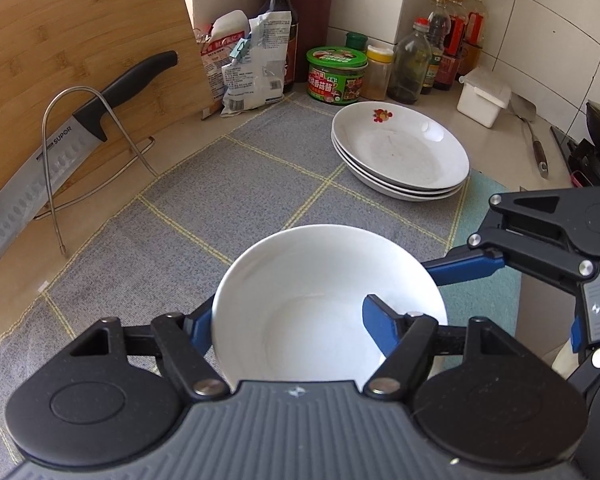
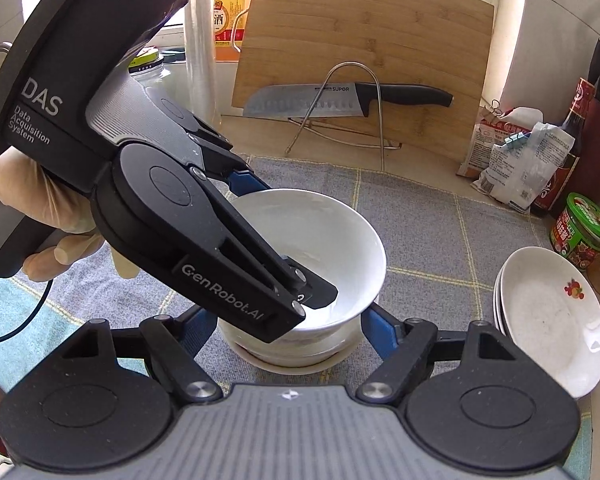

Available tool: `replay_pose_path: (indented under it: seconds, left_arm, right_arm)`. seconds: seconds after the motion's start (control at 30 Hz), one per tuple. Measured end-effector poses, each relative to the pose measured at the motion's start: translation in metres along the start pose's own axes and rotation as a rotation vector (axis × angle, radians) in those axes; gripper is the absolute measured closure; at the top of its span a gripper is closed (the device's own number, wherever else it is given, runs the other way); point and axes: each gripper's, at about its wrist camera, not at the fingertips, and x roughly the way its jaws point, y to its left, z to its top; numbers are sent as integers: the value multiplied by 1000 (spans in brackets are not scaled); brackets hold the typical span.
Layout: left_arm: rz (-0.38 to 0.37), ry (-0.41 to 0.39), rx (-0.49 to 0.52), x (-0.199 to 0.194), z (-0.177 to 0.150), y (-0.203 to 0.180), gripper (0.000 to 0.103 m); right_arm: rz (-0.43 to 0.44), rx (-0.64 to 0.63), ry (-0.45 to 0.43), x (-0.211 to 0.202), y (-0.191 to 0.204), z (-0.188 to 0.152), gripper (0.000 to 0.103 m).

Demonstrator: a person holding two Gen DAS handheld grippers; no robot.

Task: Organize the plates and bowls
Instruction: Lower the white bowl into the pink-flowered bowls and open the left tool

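A white bowl [image 1: 324, 300] sits on top of a stack of white bowls [image 2: 300, 344] on the grey cloth. My left gripper [image 1: 288, 320] spans the top bowl [image 2: 324, 240]: one blue finger is outside the rim, the other inside, and whether they press the wall does not show. My right gripper [image 2: 288, 320] is open, its blue fingers on either side of the lower bowls. It also shows in the left wrist view [image 1: 460, 268] beside the bowl. A stack of three white plates [image 1: 400, 152] with a red flower mark lies to the right [image 2: 552, 320].
A bamboo cutting board [image 1: 80, 40] leans at the back, with a Supor knife [image 1: 60, 148] on a wire rack. Sauce bottles, a green jar [image 1: 336, 76], packets and a white box [image 1: 484, 96] line the wall. A spatula [image 1: 532, 136] and wok are far right.
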Motion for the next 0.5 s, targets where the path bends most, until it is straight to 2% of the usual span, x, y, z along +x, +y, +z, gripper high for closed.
replay_pose_path:
  seconds: [0.5]
  left_arm:
    - [14,4,19,3,0,-5,27]
  right_arm:
    - [4,7,4,4,-2,0,21]
